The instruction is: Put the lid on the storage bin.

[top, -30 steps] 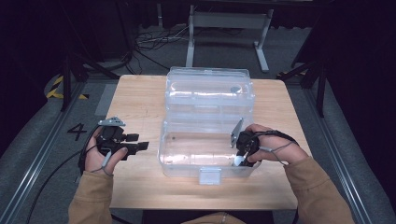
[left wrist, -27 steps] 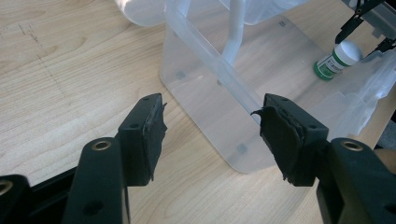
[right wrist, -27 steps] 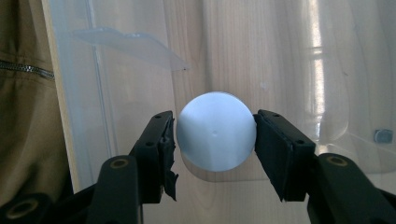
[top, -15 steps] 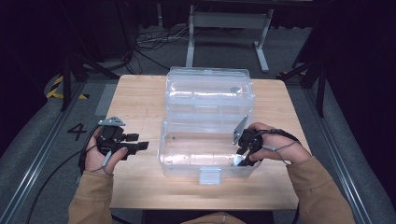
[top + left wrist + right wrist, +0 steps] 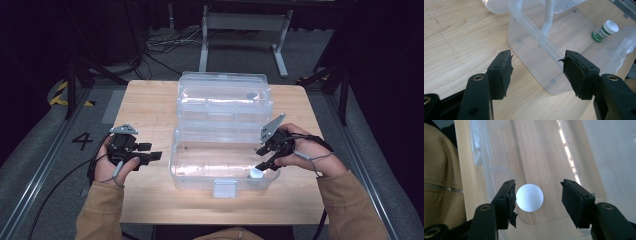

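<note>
A clear plastic box stands open on the wooden table, its lid folded back behind it. Inside, at the right front corner, stands a small bottle with a white cap and green label. My right gripper hovers over that corner, pointing down. Its jaws are open, and the white cap lies below and between them, closer to the left pad. My left gripper is held left of the box, open and empty, facing the box's side wall.
The box's front latch hangs near the table's front edge. Bare tabletop lies left and right of the box. Beyond the table are a metal stand and cables on the floor.
My right gripper has lifted a little above the box's corner, and the bottle stays on the box floor. The left hand has kept still.
</note>
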`<state>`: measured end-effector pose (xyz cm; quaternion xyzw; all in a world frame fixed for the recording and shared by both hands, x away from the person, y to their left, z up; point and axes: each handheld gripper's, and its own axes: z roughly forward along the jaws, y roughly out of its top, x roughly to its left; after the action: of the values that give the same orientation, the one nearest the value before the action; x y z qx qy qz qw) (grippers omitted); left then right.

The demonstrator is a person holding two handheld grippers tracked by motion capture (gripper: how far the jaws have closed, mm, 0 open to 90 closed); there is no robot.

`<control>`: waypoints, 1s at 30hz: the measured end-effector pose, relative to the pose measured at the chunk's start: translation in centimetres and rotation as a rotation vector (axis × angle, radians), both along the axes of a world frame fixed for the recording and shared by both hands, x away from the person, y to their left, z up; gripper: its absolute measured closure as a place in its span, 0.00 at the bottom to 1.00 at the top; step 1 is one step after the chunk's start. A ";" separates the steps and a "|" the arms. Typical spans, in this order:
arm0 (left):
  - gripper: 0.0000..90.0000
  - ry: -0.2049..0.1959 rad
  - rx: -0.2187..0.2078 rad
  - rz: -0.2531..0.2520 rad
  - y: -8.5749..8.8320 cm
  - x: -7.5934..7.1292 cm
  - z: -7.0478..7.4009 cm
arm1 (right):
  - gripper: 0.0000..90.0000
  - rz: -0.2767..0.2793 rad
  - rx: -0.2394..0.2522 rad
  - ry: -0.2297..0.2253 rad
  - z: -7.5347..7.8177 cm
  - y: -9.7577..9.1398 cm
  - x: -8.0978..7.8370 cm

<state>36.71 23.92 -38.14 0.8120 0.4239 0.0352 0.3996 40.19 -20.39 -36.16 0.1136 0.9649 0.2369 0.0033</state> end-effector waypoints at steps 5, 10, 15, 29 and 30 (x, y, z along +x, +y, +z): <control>0.45 -0.002 0.002 0.001 0.0 -0.1 0.0 | 0.51 -0.018 0.053 -0.032 1.5 -0.2 0.1; 0.45 -0.002 0.003 -0.001 0.0 -0.3 -0.1 | 0.52 -0.047 0.102 -0.055 3.1 -0.3 0.6; 0.45 -0.001 0.003 0.001 0.1 -0.6 0.0 | 0.52 -0.078 0.147 -0.086 4.2 -0.1 1.7; 0.45 -0.005 0.011 -0.005 0.0 -1.6 -0.2 | 0.53 -0.192 0.259 -0.208 6.6 0.5 5.1; 0.45 -0.009 0.014 -0.009 0.0 -1.7 -0.2 | 0.53 -0.196 0.266 -0.212 6.7 0.6 5.3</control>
<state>35.03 23.91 -38.30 0.8166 0.4182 0.0402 0.3958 45.51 -19.79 -29.45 0.1808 0.9036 0.3715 0.1131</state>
